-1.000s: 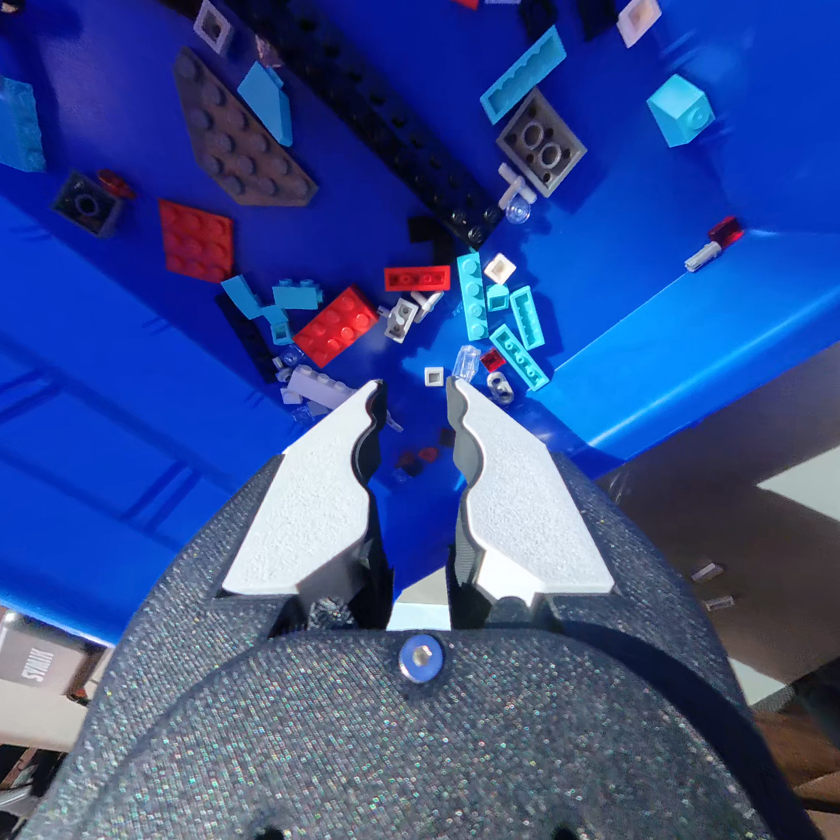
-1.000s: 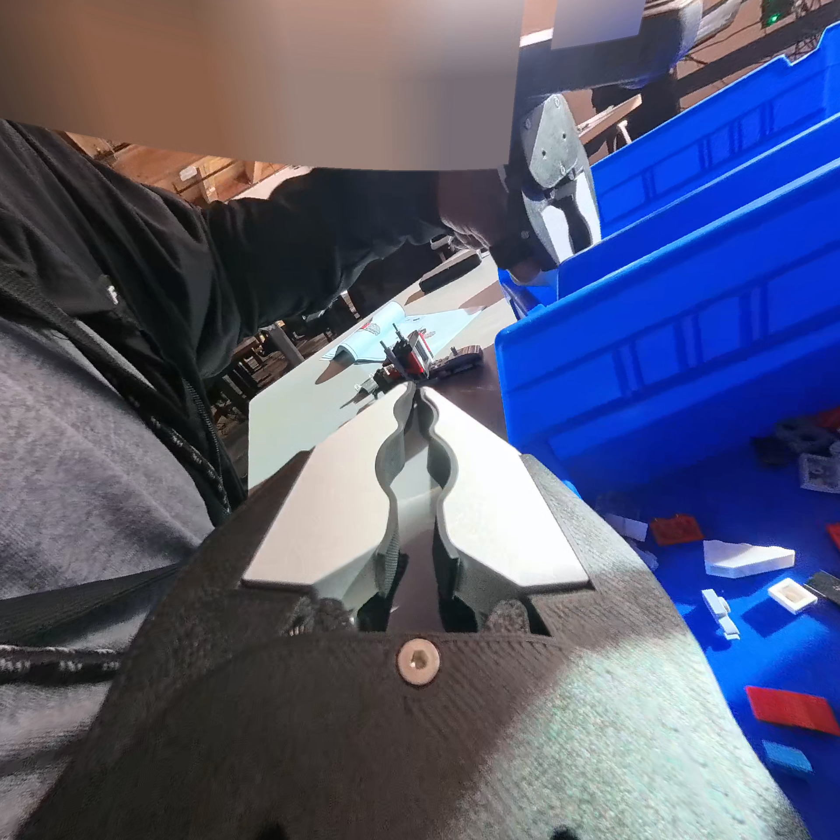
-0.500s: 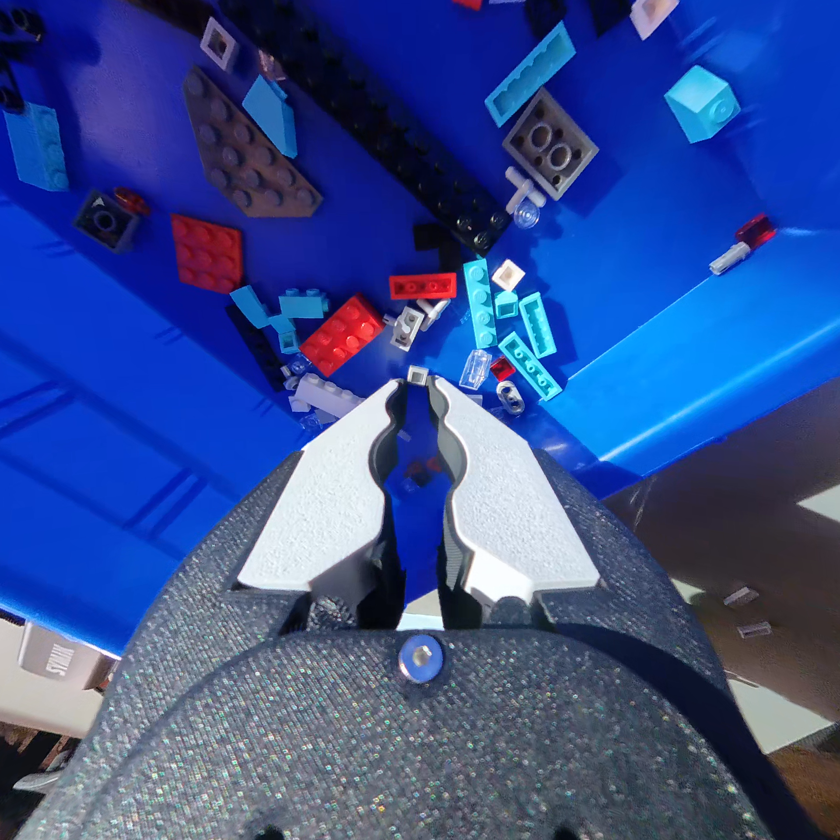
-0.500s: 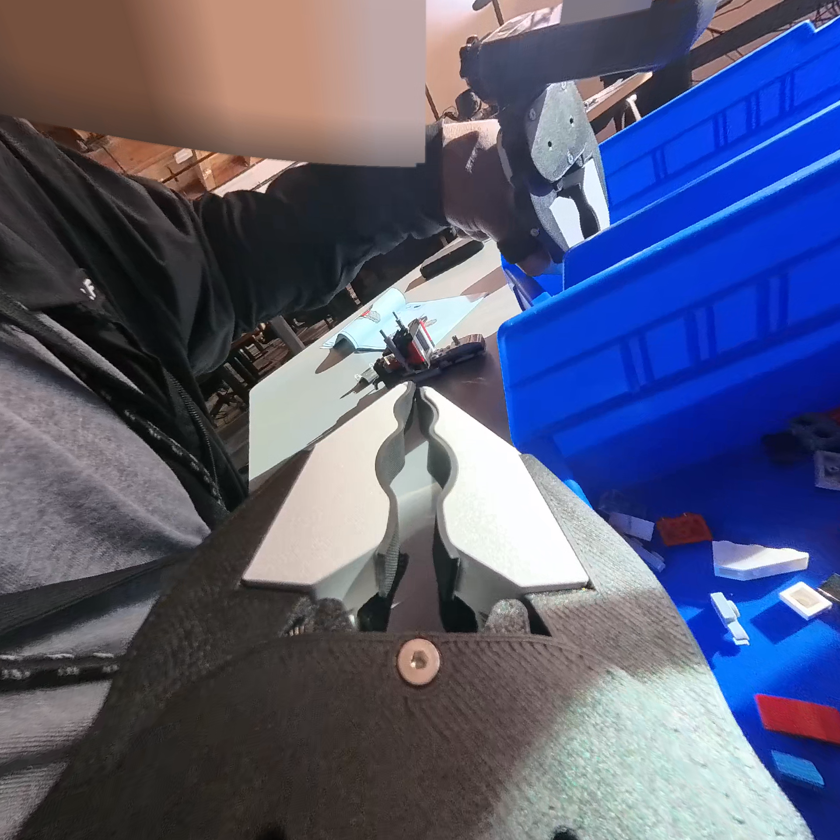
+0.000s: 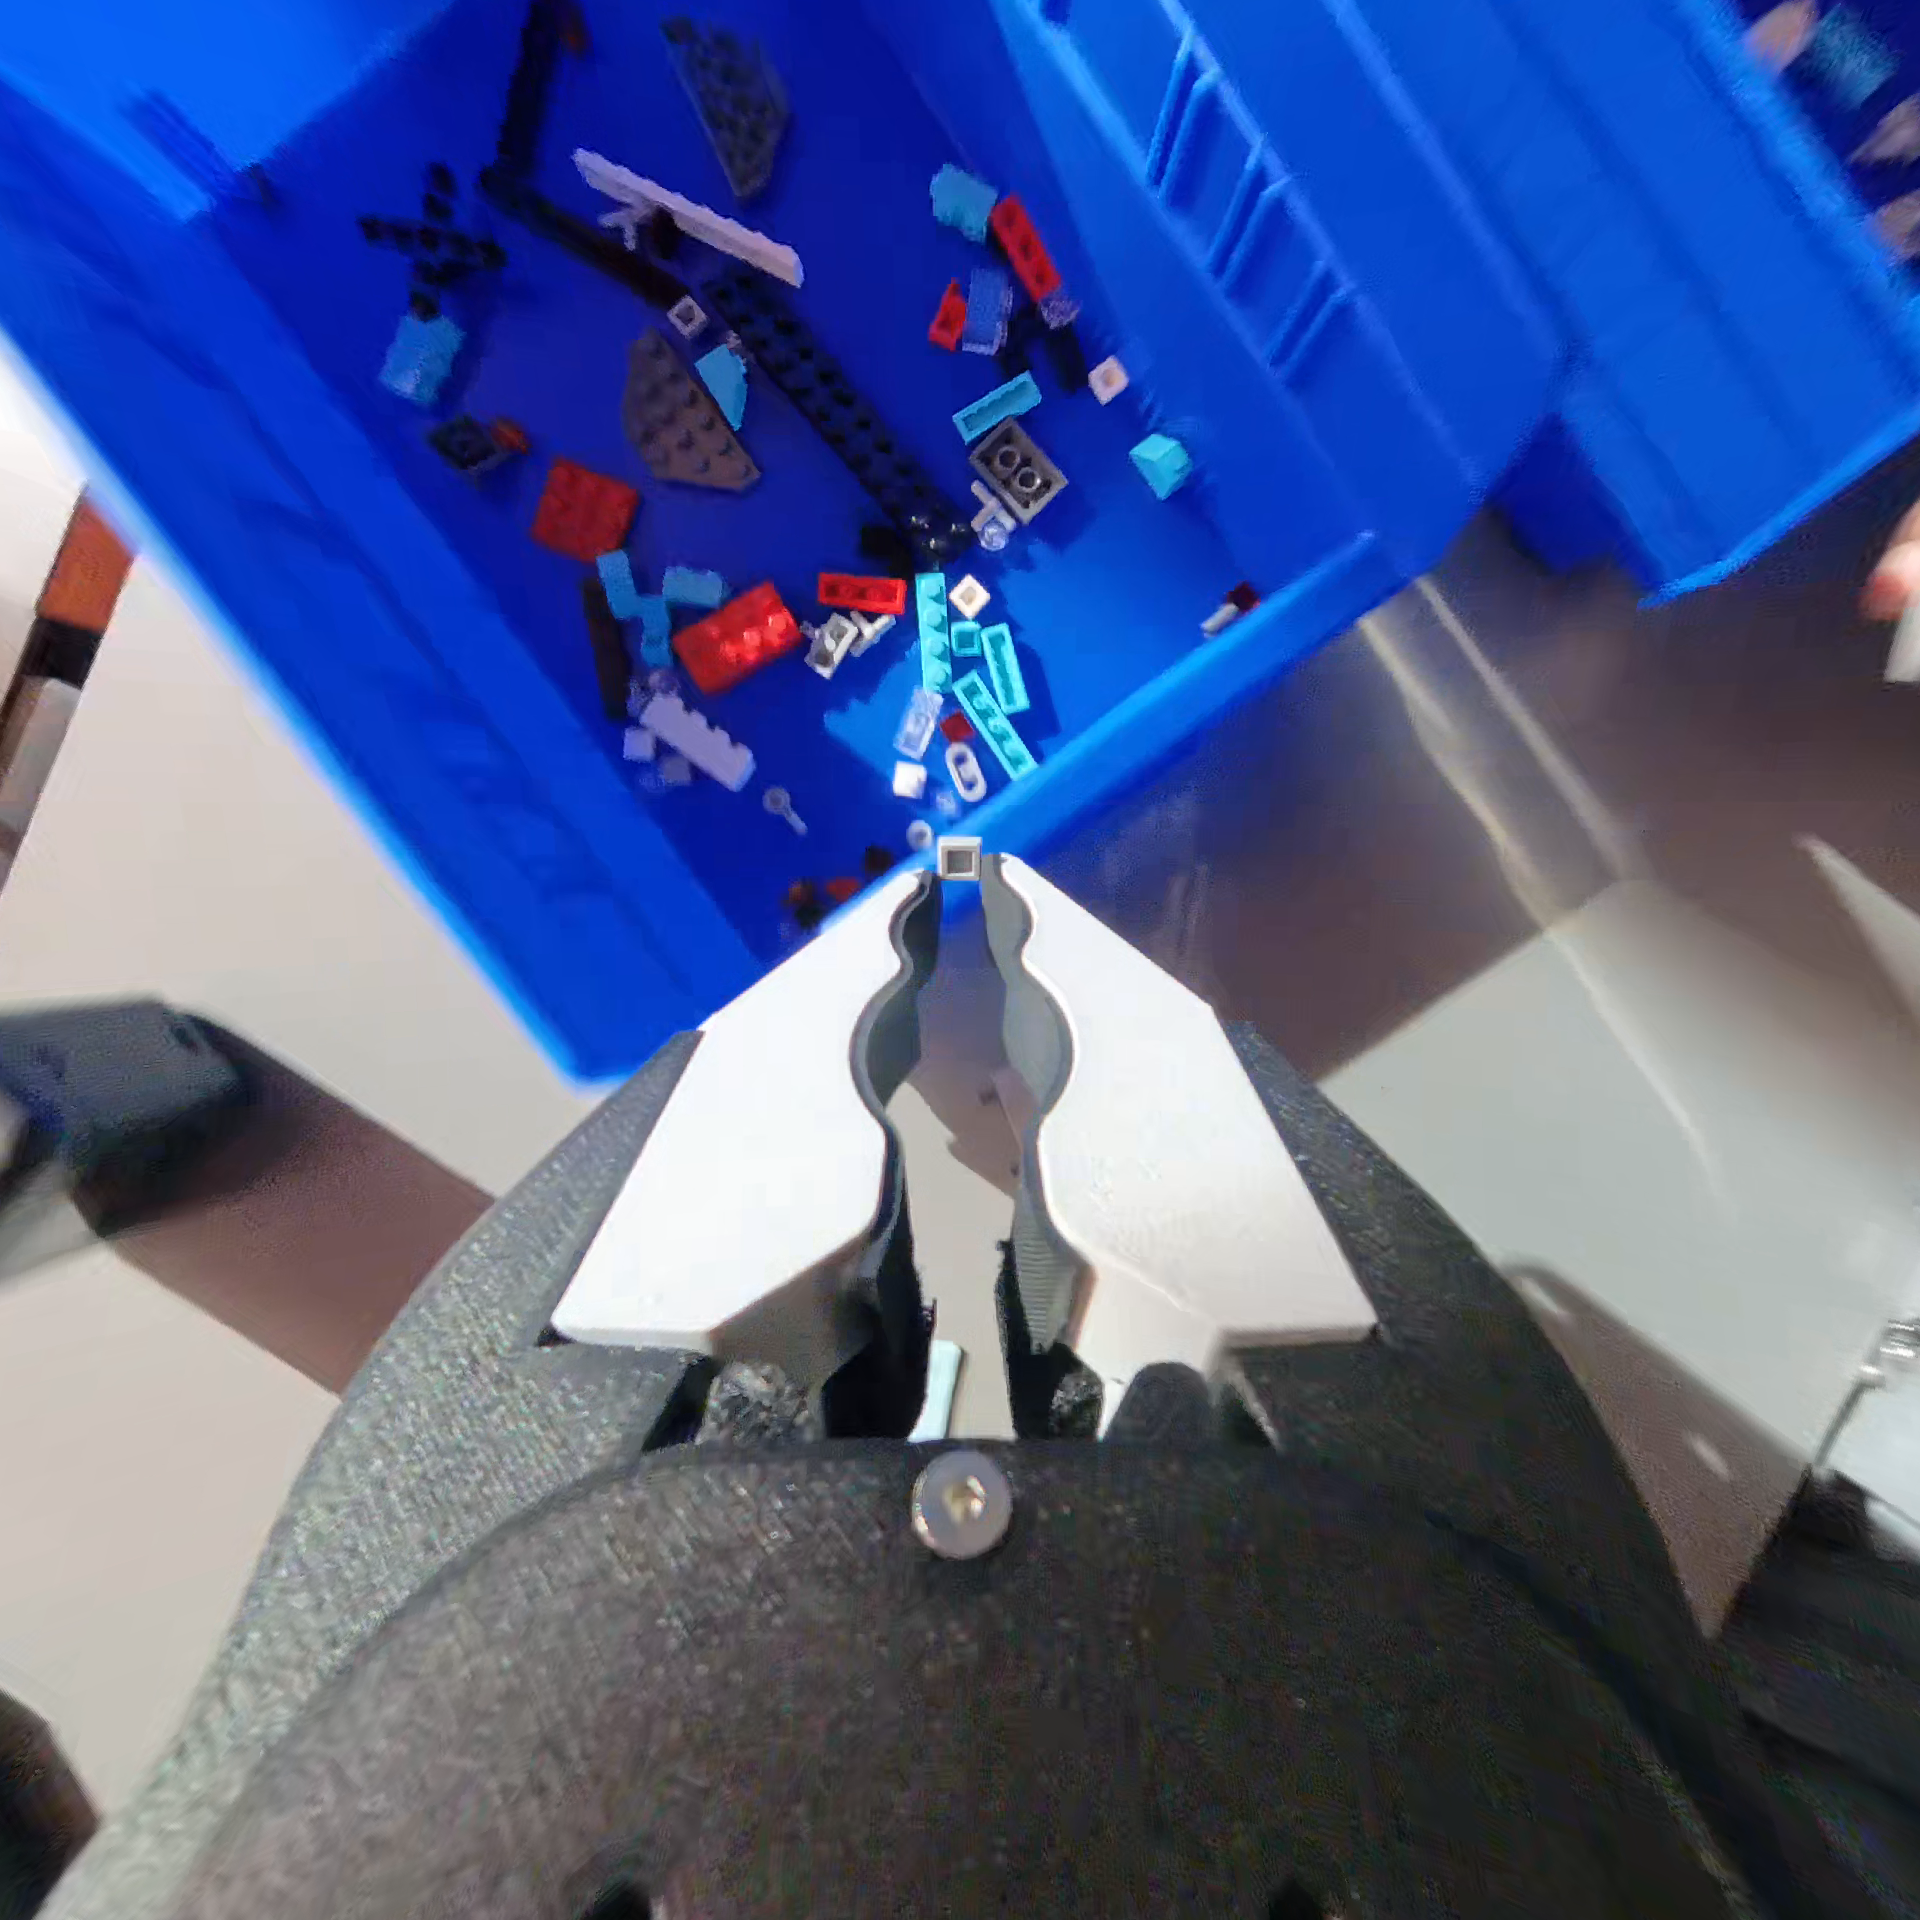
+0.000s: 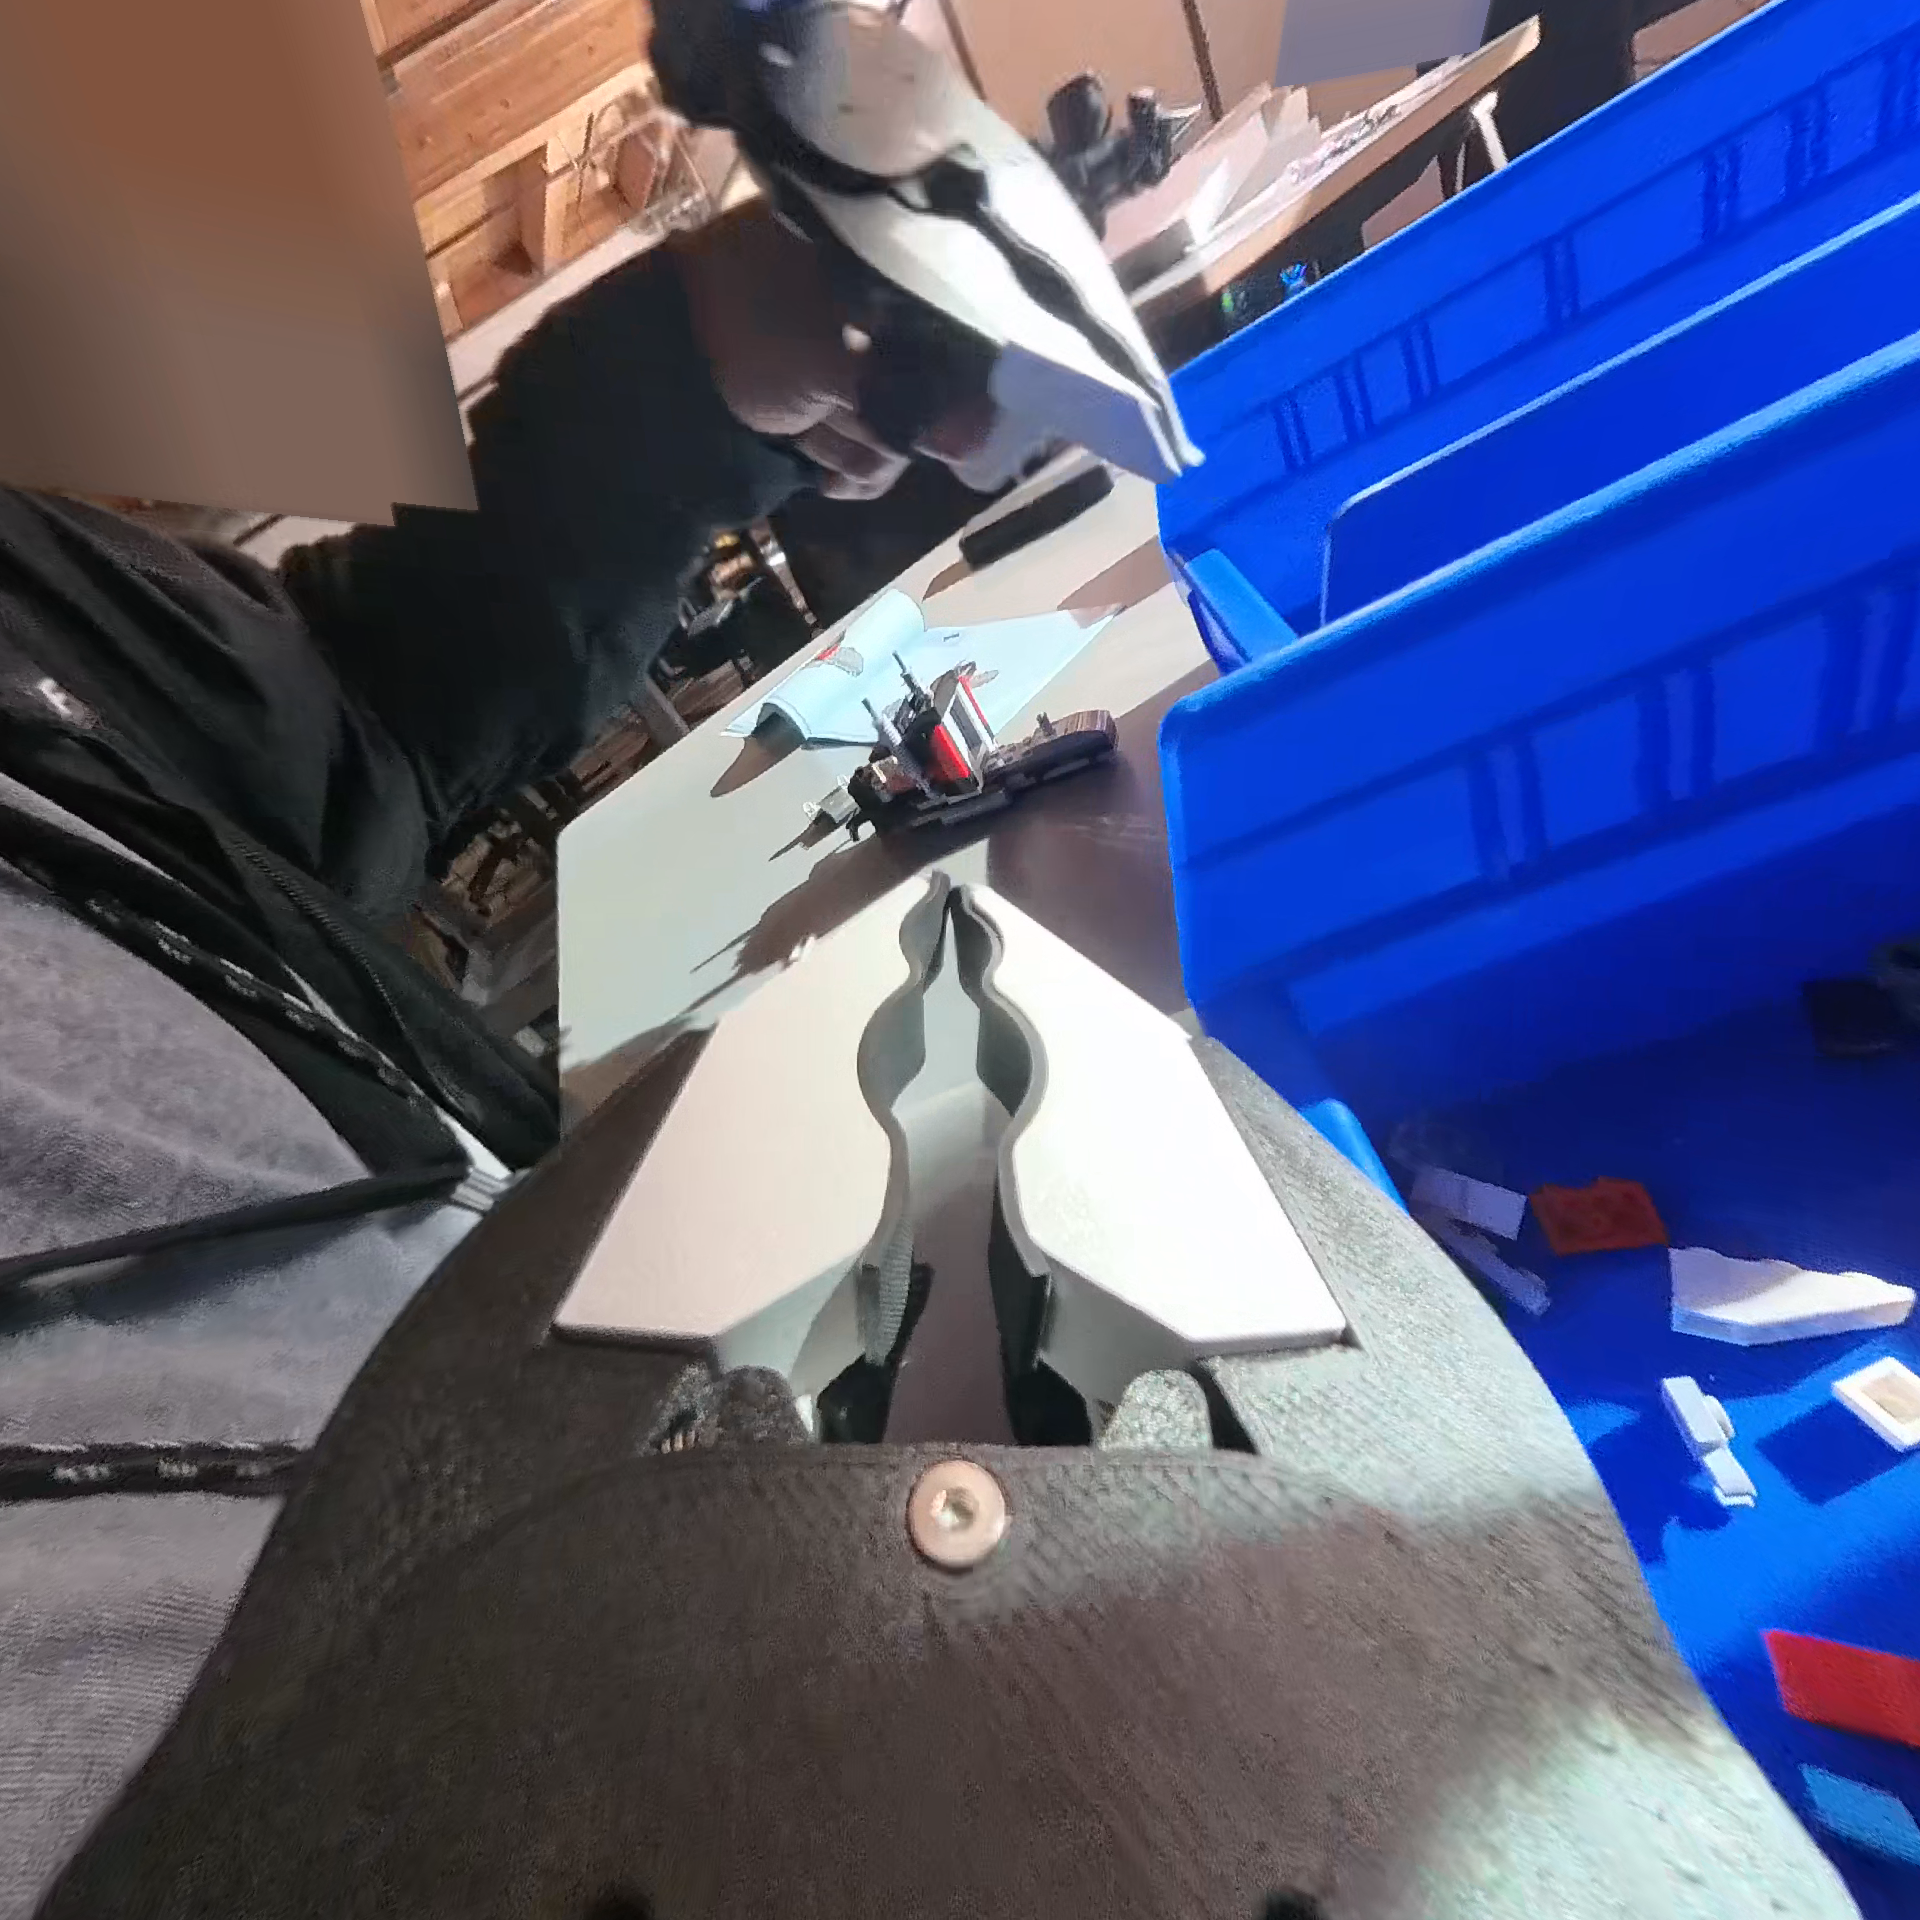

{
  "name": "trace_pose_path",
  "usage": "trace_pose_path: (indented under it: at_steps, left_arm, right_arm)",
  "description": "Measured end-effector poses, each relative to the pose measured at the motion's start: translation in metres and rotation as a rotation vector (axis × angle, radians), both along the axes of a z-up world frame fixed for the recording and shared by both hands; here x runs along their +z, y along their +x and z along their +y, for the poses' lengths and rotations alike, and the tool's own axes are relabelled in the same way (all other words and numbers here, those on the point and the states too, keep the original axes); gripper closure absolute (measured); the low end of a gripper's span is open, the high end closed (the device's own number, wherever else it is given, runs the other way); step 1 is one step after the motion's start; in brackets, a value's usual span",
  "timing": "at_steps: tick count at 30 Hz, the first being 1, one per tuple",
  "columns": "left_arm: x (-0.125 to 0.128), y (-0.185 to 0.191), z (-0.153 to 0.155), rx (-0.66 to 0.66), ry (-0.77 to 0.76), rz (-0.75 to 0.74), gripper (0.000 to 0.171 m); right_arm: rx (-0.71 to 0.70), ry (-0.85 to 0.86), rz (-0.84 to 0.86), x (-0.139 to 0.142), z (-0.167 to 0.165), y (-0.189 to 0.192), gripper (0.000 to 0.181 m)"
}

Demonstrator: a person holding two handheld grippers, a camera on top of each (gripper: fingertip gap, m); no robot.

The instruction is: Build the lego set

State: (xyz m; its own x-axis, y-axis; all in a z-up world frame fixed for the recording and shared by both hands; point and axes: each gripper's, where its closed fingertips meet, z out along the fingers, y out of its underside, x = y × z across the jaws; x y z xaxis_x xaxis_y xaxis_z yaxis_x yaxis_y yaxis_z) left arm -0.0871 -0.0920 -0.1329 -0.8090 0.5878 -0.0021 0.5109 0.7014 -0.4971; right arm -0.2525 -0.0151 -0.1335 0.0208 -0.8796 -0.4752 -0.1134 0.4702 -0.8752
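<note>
The left gripper (image 5: 958, 878) has closed on a small white square tile (image 5: 958, 859), pinched at the very fingertips; a second ago its jaws stood apart low inside the blue bin (image 5: 343, 582), over the loose parts. It has since lifted out: in the left wrist view the bin now lies below and ahead, its near rim just behind the tile, with the table (image 5: 208, 831) showing on both sides. The right wrist view confirms this, with the left gripper (image 6: 1174, 452) raised above the bin edge, tips together. The pick therefore appears complete, and the likely next step is carrying the tile to the model (image 6: 961, 764), which stands on the table beside an open booklet (image 6: 914, 670), well apart from the tile. The right gripper (image 6: 951, 902) is clenched on nothing, its tips meeting with no part between them, and hangs at the edge of a second bin (image 6: 1558, 831) much as before. Concern: the tile is held by a thin margin and could twist or drop in transit. Remaining parts, among them a red brick (image 5: 740, 636) and a long black plate (image 5: 831, 416), lie undisturbed in the bin.
</note>
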Motion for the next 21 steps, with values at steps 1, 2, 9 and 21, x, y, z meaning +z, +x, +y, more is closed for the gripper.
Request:
trace_pose_path:
  at_steps: [1,2,9,21]
  left_arm:
    - [0.010,0.005,0.013,0.029,-0.033,0.039,0.162]
    - [0.017,0.012,0.028,0.061,-0.064,0.075,0.163]
    - [0.009,0.081,0.142,0.293,-0.166,0.269,0.162]
    - [-0.062,0.102,0.219,0.324,-0.184,0.416,0.163]
  right_arm:
    - [0.012,-0.004,0.013,-0.002,0.002,0.002,0.180]
    - [0.024,-0.012,0.031,-0.004,0.005,0.004,0.180]
    - [0.105,-0.163,0.093,-0.009,0.039,0.044,0.178]
    - [0.266,-0.305,0.077,-0.001,0.111,0.160,0.178]
